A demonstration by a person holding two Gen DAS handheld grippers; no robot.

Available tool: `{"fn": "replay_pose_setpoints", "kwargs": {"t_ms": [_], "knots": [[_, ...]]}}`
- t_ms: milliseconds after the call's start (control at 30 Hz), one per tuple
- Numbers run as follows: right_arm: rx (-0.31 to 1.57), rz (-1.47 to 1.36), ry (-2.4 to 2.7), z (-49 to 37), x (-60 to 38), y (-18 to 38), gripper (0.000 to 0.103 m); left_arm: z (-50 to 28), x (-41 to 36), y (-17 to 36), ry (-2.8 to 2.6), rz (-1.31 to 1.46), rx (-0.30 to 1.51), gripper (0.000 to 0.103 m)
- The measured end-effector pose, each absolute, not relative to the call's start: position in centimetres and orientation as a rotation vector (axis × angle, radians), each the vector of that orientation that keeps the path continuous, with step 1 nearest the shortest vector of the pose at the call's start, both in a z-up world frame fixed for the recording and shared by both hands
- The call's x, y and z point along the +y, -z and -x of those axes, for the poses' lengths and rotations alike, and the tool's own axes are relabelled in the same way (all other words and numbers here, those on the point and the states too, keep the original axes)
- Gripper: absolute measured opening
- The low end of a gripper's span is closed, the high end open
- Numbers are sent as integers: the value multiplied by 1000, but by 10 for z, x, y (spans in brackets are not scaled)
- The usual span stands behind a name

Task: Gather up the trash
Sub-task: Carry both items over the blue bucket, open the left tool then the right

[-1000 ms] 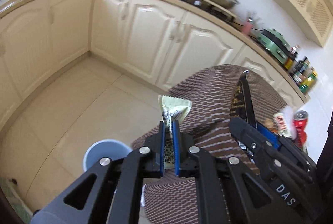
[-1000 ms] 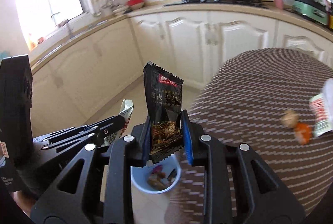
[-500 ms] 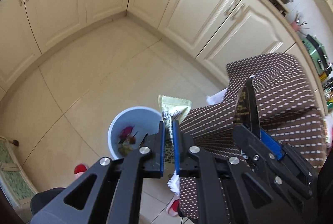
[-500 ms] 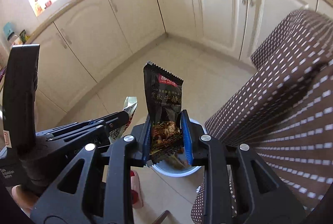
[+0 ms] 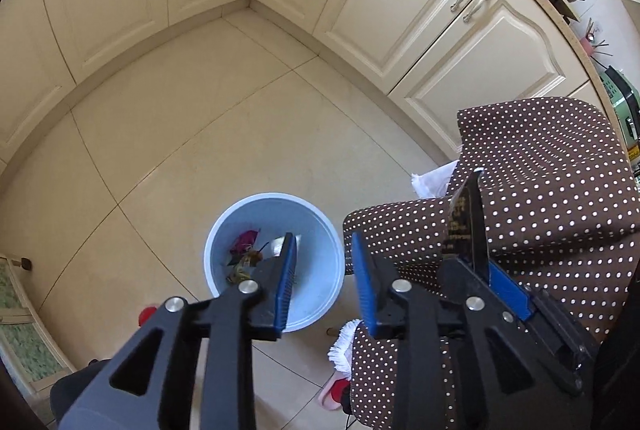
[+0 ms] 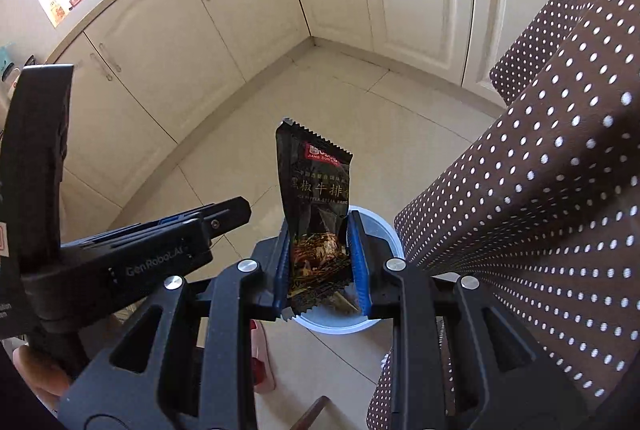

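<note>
A light blue bin [image 5: 320,294] stands on the tiled floor beside the table, with several scraps of trash [image 5: 244,254] inside. My left gripper [image 5: 323,242] hangs above the bin; its jaws are opening and nothing is between them. My right gripper [image 6: 318,226] is shut on a black snack wrapper [image 6: 316,182] that stands upright from the pads, over the bin's rim [image 6: 384,226]. In the left wrist view the same wrapper [image 5: 466,222] shows edge-on to the right, above the tablecloth. The left gripper's fingers [image 6: 228,210] show at the left of the right wrist view.
A brown white-dotted tablecloth [image 5: 540,198] hangs close to the right of the bin. Cream cabinet doors [image 5: 400,2] line the far walls. A red and pink slipper [image 6: 262,362] lies on the floor near the bin. White fringed cloth [image 5: 342,346] hangs under the tablecloth.
Both grippers dropped toward the floor and tilted down over the bin. The left jaws spread apart, and the pale green wrapper they held is gone from between them. The right still holds the black wrapper.
</note>
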State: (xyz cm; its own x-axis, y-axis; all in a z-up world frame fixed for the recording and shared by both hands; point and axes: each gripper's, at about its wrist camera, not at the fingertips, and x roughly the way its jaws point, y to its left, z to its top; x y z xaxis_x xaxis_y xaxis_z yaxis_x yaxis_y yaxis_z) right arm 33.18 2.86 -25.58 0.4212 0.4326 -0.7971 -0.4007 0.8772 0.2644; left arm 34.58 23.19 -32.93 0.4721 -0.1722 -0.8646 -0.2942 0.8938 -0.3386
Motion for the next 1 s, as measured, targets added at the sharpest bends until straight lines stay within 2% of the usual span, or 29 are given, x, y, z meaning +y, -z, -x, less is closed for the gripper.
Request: {"fn": "replay_pose_setpoints", "kwargs": {"t_ms": [567, 1000], "knots": [[1006, -28, -553, -336, 42, 259, 27, -320, 255, 322, -134, 509, 1068, 28], [977, -21, -572, -336, 60, 250, 31, -317, 265, 316, -163, 536, 1048, 28]]}}
